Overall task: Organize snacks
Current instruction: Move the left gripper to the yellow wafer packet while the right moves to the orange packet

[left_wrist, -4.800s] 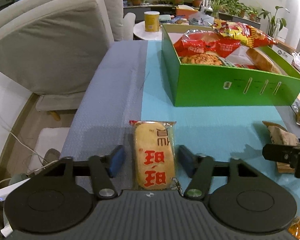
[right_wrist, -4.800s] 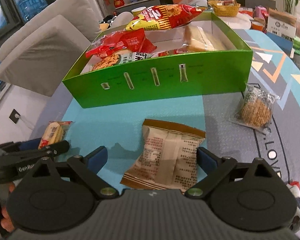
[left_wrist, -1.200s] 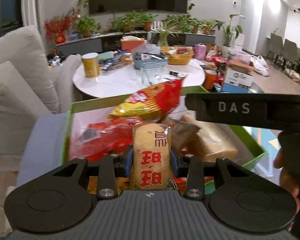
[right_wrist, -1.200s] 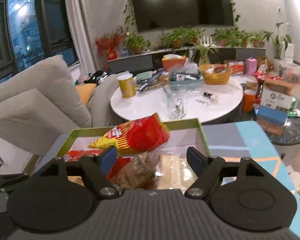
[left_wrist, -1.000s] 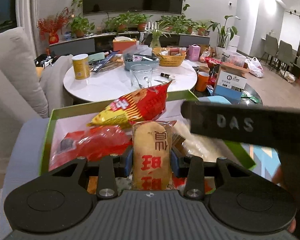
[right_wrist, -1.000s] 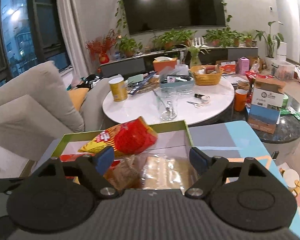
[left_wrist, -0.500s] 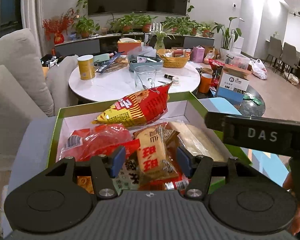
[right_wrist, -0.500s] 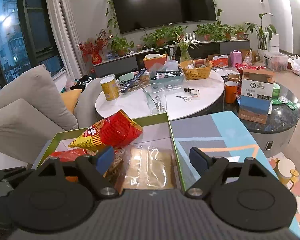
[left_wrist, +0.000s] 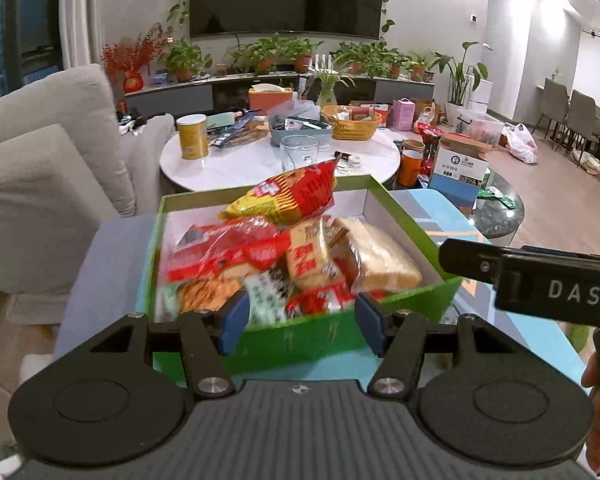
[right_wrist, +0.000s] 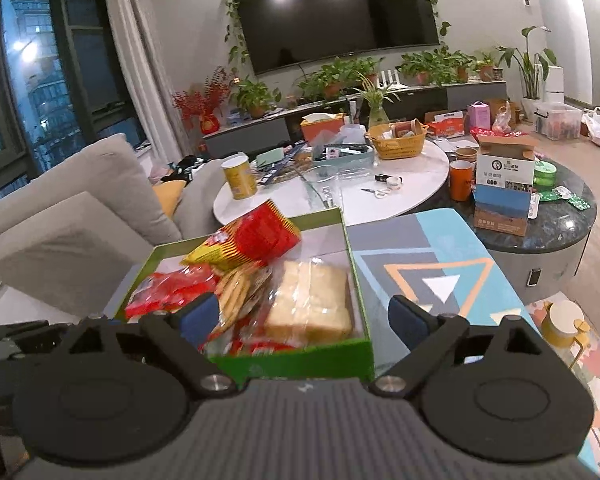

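The green box [left_wrist: 300, 340] stands on the table, full of snack packets; it also shows in the right wrist view [right_wrist: 296, 364]. The rice cracker packet with red letters [left_wrist: 308, 258] lies in the box among the others, beside a clear bag of bread [left_wrist: 376, 254] and under a red and yellow chip bag [left_wrist: 284, 194]. My left gripper [left_wrist: 300, 322] is open and empty, just in front of the box's near wall. My right gripper [right_wrist: 304, 318] is open and empty, above the box's near right corner.
The box sits on a blue and grey patterned cloth [right_wrist: 428, 264]. A grey sofa [left_wrist: 40, 184] stands to the left. A round white table [left_wrist: 260, 160] with a yellow can, a glass and baskets is behind the box. The right gripper's body [left_wrist: 540, 280] shows at the left view's right edge.
My left gripper opened and let the rice cracker packet drop into the box. Both grippers have drawn back from the box. The right gripper stayed open and empty.
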